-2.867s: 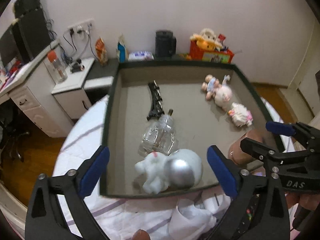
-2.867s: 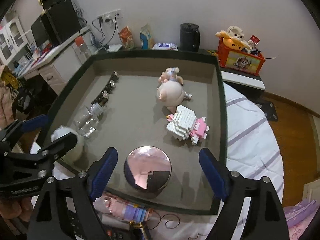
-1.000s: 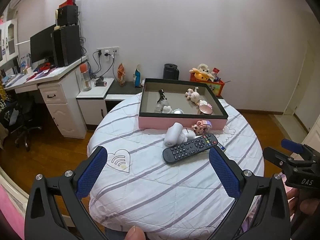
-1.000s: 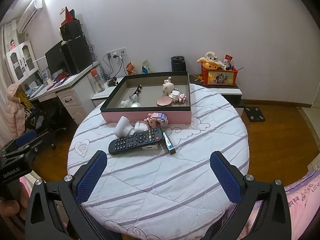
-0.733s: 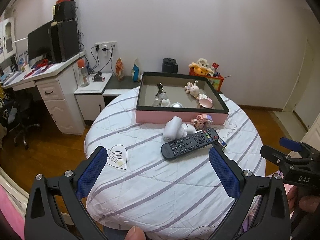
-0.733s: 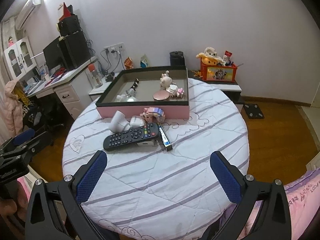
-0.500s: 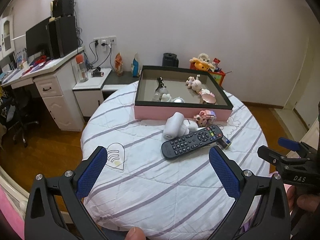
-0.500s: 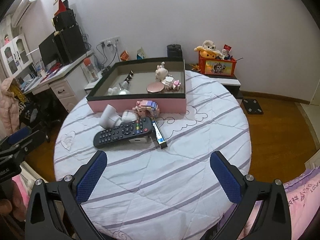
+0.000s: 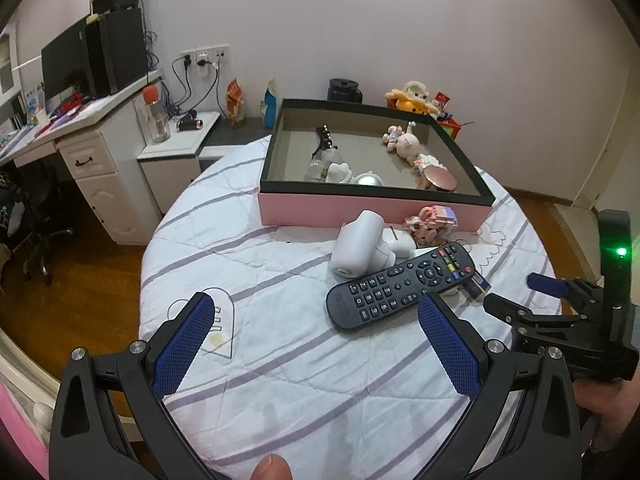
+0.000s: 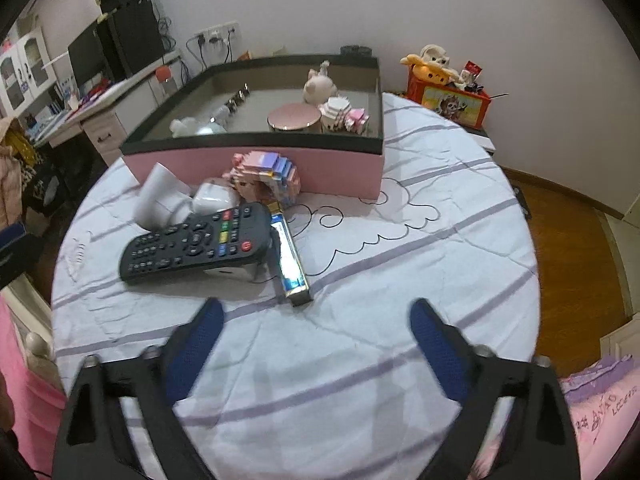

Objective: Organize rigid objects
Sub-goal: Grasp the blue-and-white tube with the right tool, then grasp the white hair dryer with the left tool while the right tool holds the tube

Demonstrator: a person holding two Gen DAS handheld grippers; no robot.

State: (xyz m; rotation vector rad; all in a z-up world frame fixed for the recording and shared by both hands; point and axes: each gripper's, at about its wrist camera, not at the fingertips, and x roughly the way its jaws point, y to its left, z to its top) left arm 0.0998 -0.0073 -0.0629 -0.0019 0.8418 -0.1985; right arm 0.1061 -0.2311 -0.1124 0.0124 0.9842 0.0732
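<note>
Blue-padded right gripper (image 10: 316, 320) closing, empty; left gripper (image 9: 316, 320) wide, empty.

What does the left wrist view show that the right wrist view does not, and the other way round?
Only the left wrist view shows the right hand-held gripper from the side and the glass bottle in the tray. Only the right wrist view shows the whole foil-wrapped bar beside the remote and the cloud drawing on the cloth. Both show the pink tray, the black remote, the white cylinder and the pink block toy.
</note>
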